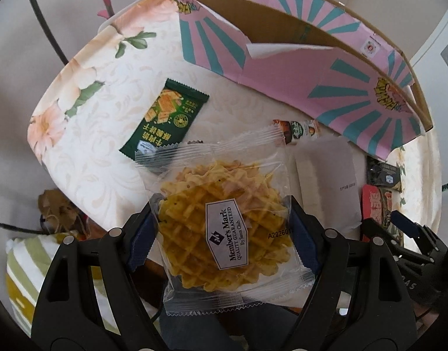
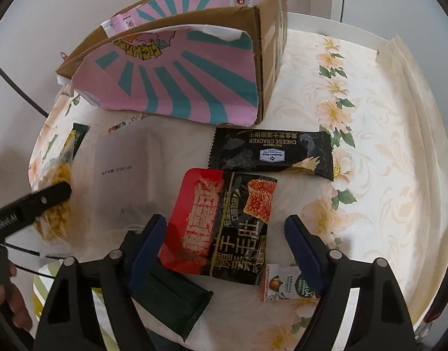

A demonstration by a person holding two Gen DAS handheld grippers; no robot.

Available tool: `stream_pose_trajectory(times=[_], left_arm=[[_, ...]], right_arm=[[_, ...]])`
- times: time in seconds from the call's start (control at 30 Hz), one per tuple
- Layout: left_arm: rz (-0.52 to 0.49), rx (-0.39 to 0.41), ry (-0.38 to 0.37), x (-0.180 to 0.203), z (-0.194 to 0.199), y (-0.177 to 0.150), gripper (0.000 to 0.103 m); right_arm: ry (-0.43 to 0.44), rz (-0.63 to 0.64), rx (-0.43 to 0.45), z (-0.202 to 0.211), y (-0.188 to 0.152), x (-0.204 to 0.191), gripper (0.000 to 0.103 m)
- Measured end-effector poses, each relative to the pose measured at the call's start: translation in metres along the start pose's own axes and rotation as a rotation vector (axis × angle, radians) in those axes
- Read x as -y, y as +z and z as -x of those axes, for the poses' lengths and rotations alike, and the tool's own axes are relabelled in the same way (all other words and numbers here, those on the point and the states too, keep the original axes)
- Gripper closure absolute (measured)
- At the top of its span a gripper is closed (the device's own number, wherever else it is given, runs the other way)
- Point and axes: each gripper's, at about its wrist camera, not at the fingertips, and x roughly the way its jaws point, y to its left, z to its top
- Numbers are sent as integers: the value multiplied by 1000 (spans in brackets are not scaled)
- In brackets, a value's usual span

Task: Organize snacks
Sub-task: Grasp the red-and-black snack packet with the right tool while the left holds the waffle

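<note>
The clear waffle cracker packet (image 1: 224, 219) is held up above the table edge, pinched between the two blue pads of the left gripper (image 1: 224, 228). Beyond it a green cracker packet (image 1: 165, 120) lies on the floral tablecloth (image 1: 86, 134), near the open pink cardboard box (image 1: 326, 87). The right gripper (image 2: 224, 234) hangs with fingers spread wide — holding nothing — over a red-and-black snack packet (image 2: 221, 228), just before a black cheese cracker packet (image 2: 270, 152).
</note>
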Motion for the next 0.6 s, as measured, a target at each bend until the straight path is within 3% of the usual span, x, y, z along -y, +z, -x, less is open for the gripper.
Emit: stream_pose_trajectory(times=[0.23,0.37,0.6], left_arm=[[12,18,-7,-2,9,-1,24],[22,21,-13,-3,10,-1,24],[20,44,-17,2,18,0,24]], right_arm=[[-35,78,-4,-2,-4,-6,29],[-114,198,10,-7,-9,-19,45],[-46,159,27,-4,1,-10,59]])
